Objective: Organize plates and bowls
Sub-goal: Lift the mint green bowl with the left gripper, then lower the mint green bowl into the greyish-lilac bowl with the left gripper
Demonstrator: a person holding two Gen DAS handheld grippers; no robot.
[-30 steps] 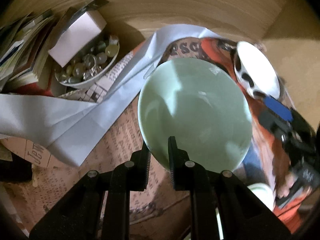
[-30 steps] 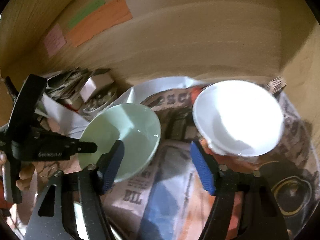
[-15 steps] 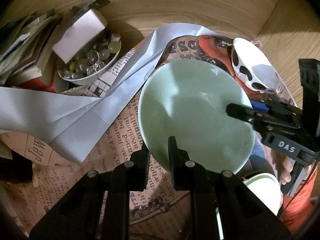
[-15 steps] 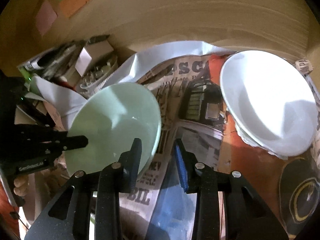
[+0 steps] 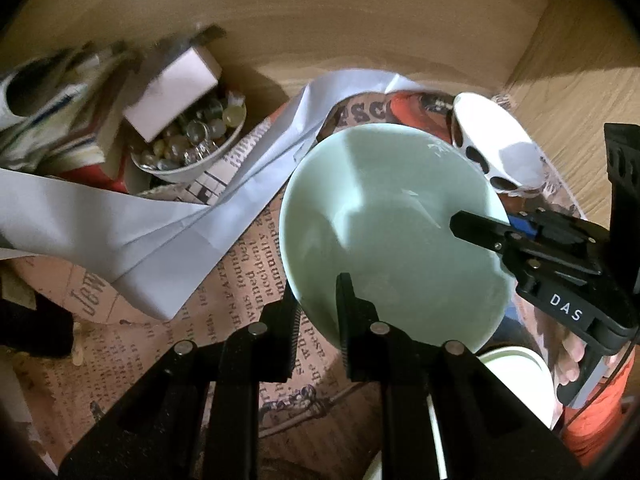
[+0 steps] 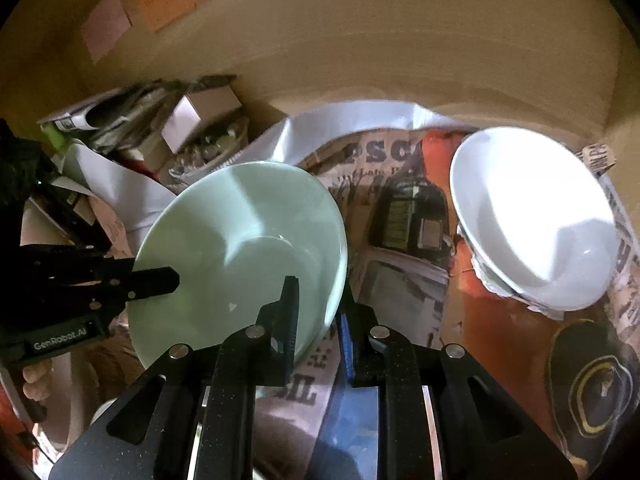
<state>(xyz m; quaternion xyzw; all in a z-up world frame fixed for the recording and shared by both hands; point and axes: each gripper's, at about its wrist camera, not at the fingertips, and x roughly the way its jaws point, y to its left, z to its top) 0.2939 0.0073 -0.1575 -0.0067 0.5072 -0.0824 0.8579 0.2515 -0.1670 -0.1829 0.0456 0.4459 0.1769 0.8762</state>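
Over the newspaper (image 6: pixel 404 280) lining the wooden nook, the green bowl (image 5: pixel 384 232) hangs tilted, its rim clamped by both the left gripper (image 5: pixel 318 308) and right gripper (image 6: pixel 318 312); seemingly a handover, so sorting is barely begun. Right of the green bowl a white bowl (image 6: pixel 532 216) waits; the back wall (image 6: pixel 400 48) and a bowl of marbles (image 5: pixel 188 148) to its left crowd the room.

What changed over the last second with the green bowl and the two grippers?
The right gripper swung left from the white bowl and closed onto the green bowl's rim. The left gripper stayed clamped on the opposite rim; the white bowl stayed put.
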